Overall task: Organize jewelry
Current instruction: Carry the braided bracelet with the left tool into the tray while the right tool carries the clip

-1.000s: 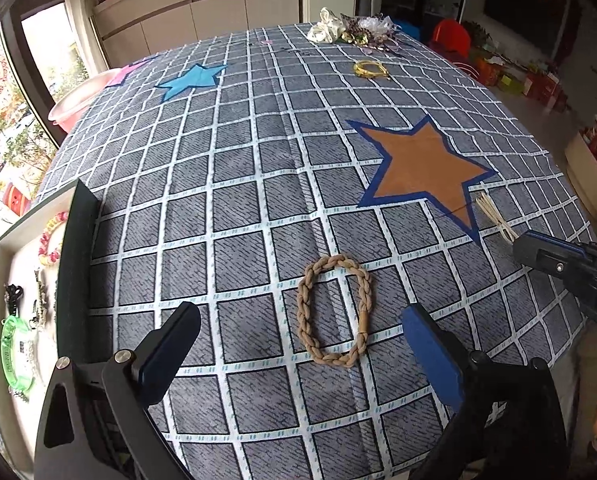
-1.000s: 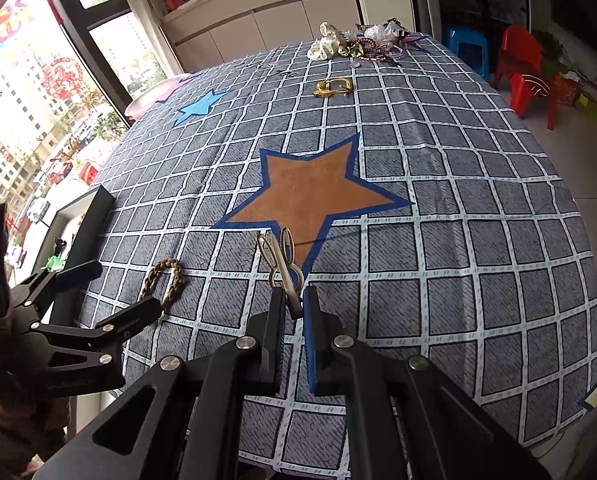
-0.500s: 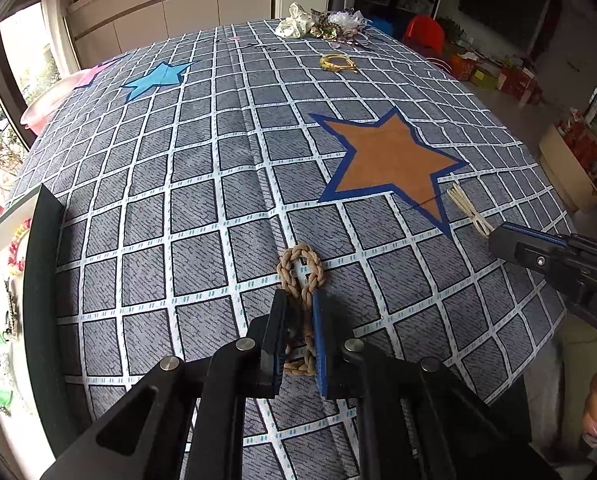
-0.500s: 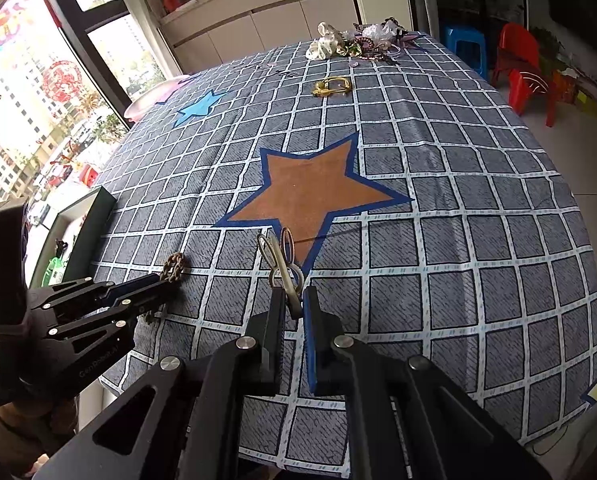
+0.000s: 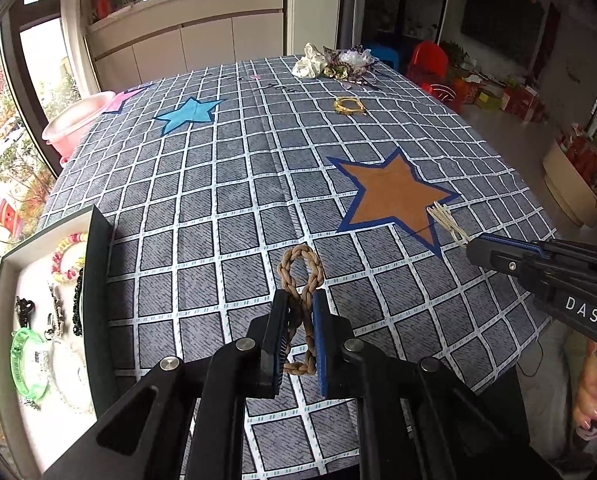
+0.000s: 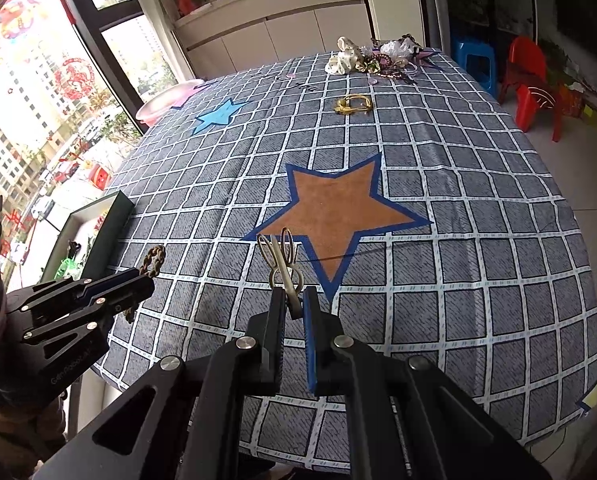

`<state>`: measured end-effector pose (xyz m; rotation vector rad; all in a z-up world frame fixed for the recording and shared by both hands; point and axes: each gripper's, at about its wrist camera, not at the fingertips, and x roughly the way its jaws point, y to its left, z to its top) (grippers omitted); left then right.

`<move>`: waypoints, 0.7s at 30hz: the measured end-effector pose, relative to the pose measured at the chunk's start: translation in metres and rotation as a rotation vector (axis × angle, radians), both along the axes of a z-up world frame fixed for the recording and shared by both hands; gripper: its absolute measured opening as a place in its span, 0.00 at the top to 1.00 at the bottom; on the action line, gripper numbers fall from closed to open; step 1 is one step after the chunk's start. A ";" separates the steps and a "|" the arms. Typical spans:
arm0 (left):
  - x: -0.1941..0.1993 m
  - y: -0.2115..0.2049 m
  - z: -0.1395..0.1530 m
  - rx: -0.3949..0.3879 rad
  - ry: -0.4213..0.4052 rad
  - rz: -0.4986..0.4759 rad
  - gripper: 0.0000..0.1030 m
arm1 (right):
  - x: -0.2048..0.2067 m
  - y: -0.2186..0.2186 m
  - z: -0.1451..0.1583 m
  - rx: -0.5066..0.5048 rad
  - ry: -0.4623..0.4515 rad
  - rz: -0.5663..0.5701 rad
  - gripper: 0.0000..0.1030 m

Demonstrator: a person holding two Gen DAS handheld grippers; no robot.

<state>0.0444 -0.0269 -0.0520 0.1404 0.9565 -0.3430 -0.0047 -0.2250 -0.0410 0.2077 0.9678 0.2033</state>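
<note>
I have the left gripper (image 5: 300,320) pinching the braided bracelet (image 5: 300,280) and the right gripper (image 6: 294,312) pinching a pale hair clip (image 6: 280,258), both clear of the tabletop (image 5: 234,184); the tray (image 5: 98,280) holds several pieces, and the gold bangle (image 5: 349,105) and far pile (image 5: 334,65) remain.

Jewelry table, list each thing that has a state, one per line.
Left gripper: shut on the braided rope bracelet, which is squeezed flat.
Right gripper: shut on the pale looped hair tie.
Jewelry box: open, several pieces inside.
Gold bangle: lying loose on the tablecloth.
</note>
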 end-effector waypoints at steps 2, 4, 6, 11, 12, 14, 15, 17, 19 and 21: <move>-0.003 0.005 0.003 -0.002 -0.009 0.006 0.81 | 0.000 0.005 0.001 -0.006 0.001 0.008 0.91; -0.006 0.010 0.005 -0.007 -0.014 0.011 0.81 | -0.001 0.010 0.000 -0.010 0.005 0.016 0.91; -0.009 0.016 0.006 -0.011 -0.018 0.019 0.81 | -0.001 0.016 0.000 -0.015 0.008 0.024 0.91; -0.016 0.035 0.010 -0.029 -0.030 0.045 0.81 | -0.003 0.032 0.002 -0.030 0.010 0.051 0.91; -0.018 0.039 0.011 -0.033 -0.033 0.051 0.81 | -0.004 0.036 0.003 -0.033 0.009 0.058 0.91; -0.021 0.049 0.013 -0.039 -0.042 0.066 0.81 | -0.004 0.044 0.005 -0.036 0.008 0.072 0.91; -0.023 0.054 0.014 -0.041 -0.046 0.074 0.81 | -0.004 0.049 0.006 -0.037 0.007 0.081 0.91; -0.027 0.067 0.016 -0.045 -0.054 0.093 0.81 | -0.003 0.060 0.010 -0.043 0.002 0.103 0.91; -0.031 0.081 0.019 -0.049 -0.063 0.116 0.81 | -0.002 0.073 0.014 -0.049 -0.006 0.130 0.91; -0.036 0.096 0.020 -0.052 -0.071 0.146 0.81 | 0.000 0.089 0.018 -0.055 -0.014 0.163 0.91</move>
